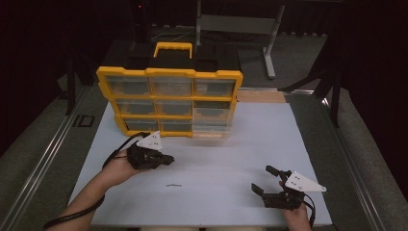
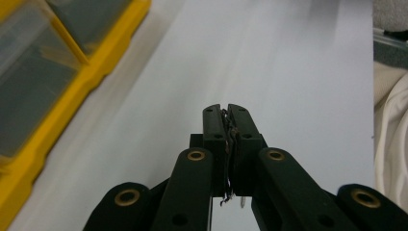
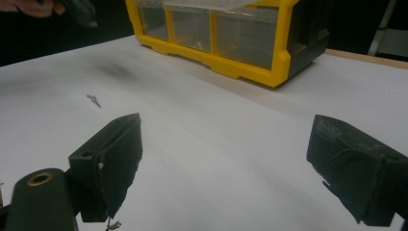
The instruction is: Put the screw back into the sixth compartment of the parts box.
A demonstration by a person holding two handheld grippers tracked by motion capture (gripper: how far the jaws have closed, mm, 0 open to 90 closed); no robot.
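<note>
Beyond both tongs stands the yellow organizer (image 1: 169,101). The left gripper (image 1: 163,158) is clenched on nothing visible; the right gripper (image 1: 263,180) gapes wide. Between them lies a small metal pin (image 1: 173,184) (light, stiff, probably slippery): pinch it across its middle.

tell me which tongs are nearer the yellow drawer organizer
Left. The left tongs sit just in front of the yellow drawer organizer's lower left corner, jaws closed. The right tongs are well back near the table's front right edge, jaws open.

small metal pin (image 1: 173,184) flat on table (image 1: 216,144)
</note>
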